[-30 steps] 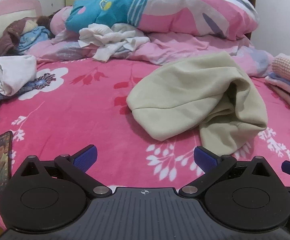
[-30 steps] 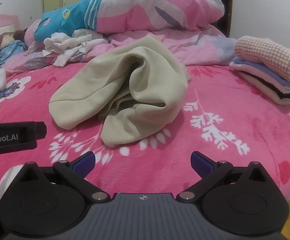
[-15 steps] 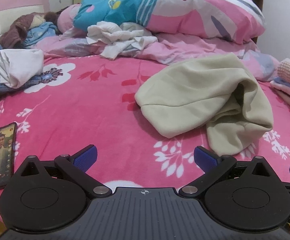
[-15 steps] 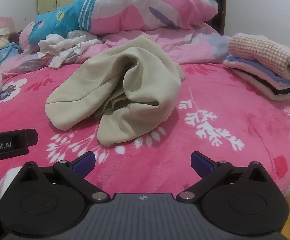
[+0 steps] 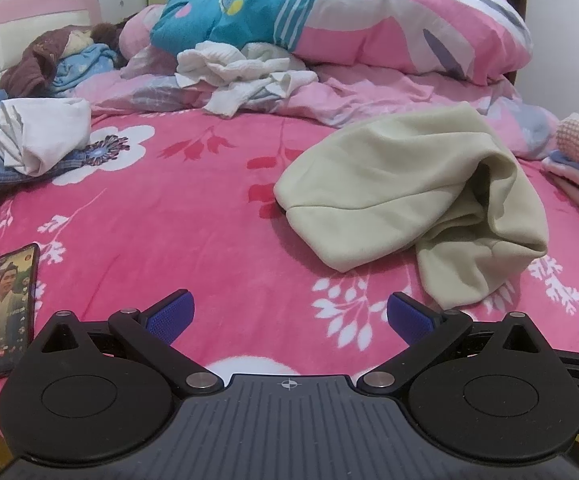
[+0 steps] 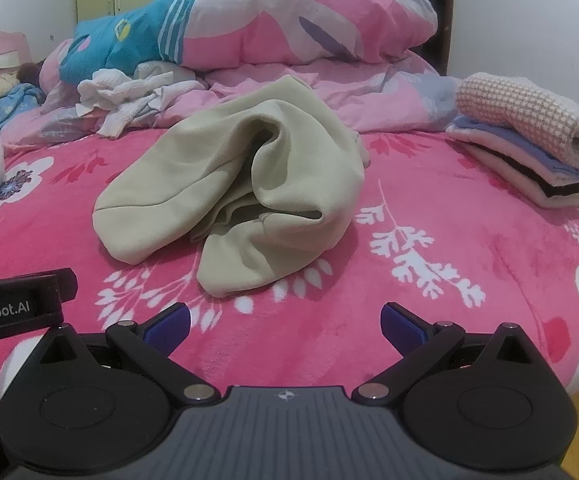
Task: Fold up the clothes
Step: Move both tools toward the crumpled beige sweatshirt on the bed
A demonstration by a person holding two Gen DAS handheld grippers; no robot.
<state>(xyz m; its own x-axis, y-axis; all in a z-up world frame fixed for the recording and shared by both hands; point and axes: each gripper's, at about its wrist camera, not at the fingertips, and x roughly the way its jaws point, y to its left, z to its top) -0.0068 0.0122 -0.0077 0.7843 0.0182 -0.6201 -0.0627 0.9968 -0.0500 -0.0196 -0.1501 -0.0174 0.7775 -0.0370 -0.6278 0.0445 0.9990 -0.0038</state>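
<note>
The beige garment lies crumpled on the pink flowered bed, doubled over itself with a dark hollow at its middle and a loose end drooping toward the cameras. In the right wrist view it sits at about 11 to 12 o'clock from the right gripper, near but apart, its long axis running from 8 o'clock up to 2 o'clock. In the left wrist view the same garment lies off at 1 o'clock from the left gripper, so the right hand looks the nearer one, with the drooping end the closest edge to reach. Both pairs of blue-tipped fingers stand wide apart with nothing between them, hovering over bare bed. A folded stack of clothes rests at 2 o'clock in the right view, unfolded white clothes lie at 12 o'clock against the quilt, and a phone lies at 9 o'clock in the left view.
</note>
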